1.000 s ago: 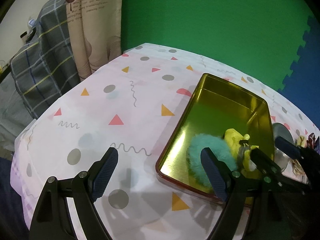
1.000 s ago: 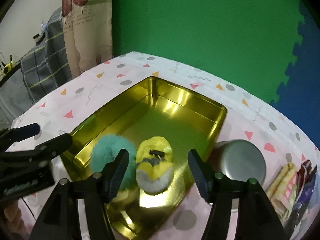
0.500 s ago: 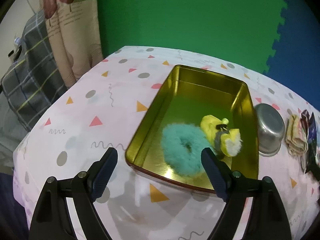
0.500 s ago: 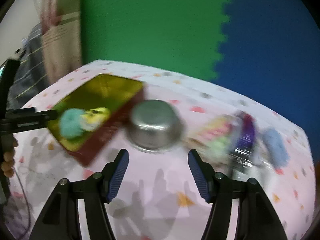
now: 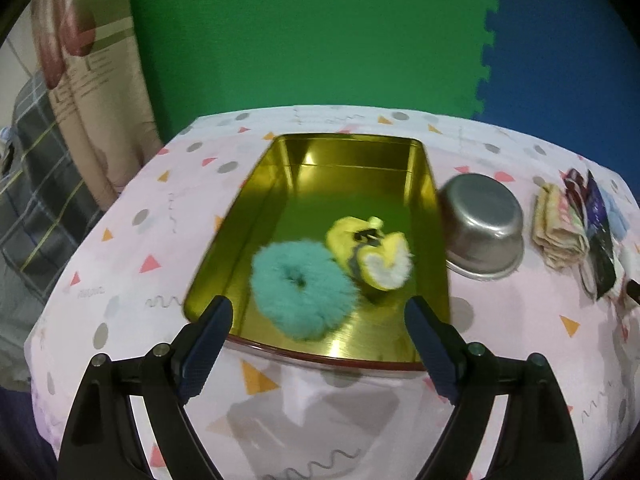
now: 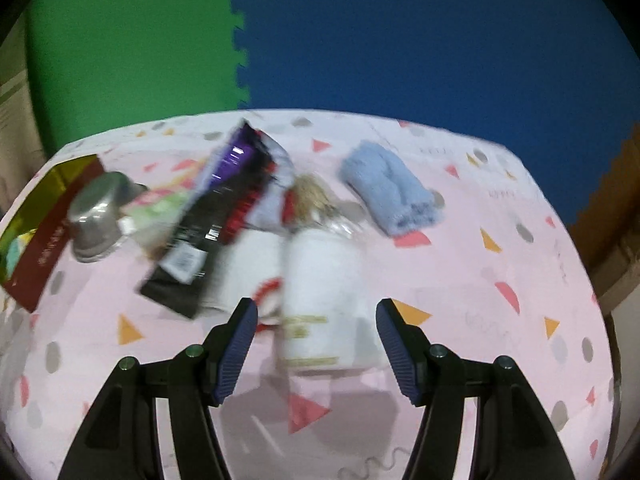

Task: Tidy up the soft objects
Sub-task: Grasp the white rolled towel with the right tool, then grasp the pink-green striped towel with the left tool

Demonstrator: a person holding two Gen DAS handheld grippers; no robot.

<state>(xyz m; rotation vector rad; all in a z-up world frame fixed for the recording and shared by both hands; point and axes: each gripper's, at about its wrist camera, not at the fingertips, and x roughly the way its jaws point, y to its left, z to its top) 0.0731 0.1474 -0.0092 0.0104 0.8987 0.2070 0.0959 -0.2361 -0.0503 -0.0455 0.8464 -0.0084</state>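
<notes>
A gold tin [image 5: 420, 184] is seen on the patterned tablecloth [image 5: 132, 248]. A teal fluffy scrunchie [image 5: 300, 288] and a yellow plush toy [image 5: 372, 252] are lying inside it, touching. The left gripper [image 5: 316, 320] is held over the tin's near edge, jaws apart and opening, nothing clamped. A steel bowl [image 5: 484, 224] is set upside down just right of the tin. The right gripper [image 6: 314, 332] is held with jaws apart, empty, above a blurred white jar [image 6: 320, 292]. A folded blue cloth [image 6: 388, 188] and a dark packet [image 6: 216, 220] are seen beyond it.
</notes>
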